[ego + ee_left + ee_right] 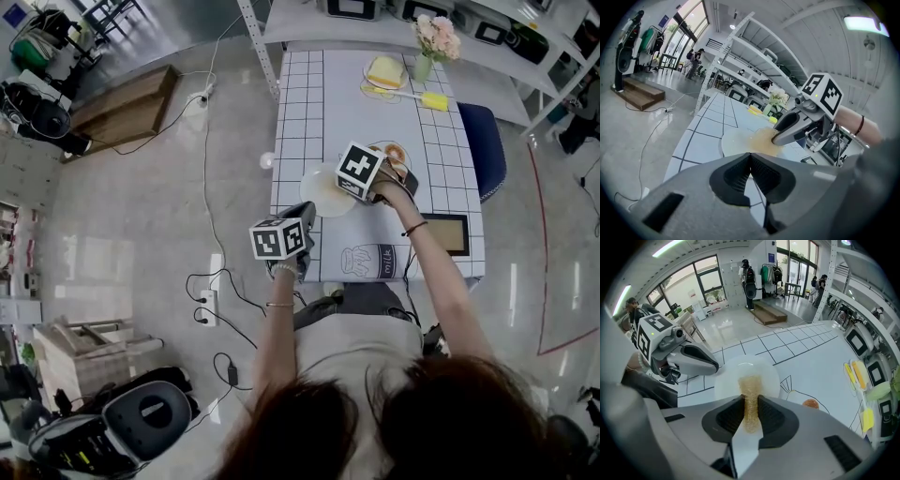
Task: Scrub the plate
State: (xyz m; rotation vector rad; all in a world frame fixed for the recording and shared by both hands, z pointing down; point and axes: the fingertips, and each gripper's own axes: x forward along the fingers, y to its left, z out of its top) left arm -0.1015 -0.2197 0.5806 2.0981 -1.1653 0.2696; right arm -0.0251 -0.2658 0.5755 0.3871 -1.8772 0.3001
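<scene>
Tan, coarse scrubbing strip (749, 380) is clamped between the jaws of the right hand-held gripper (750, 401), and its free end lies across the middle of a round white plate (321, 195). The plate sits on a worktop covered in a white cloth with black grid lines (319, 94), close to the worktop's left edge and in its nearer half. A faint tan smear shows on the plate around the strip.

The left hand-held gripper (750, 161) hangs over the worktop's near left corner, pointing at the plate's near rim. Its jaws are pressed together with nothing between them (its marker cube faces up in the head view).

At the worktop's far end stand a small vase of pale pink flowers (436, 39), a yellow sponge on a pale handle (427, 98) just beside it and a yellow slab on a small dish (384, 71). A blue chair (486, 145) stands against the worktop's right edge.
</scene>
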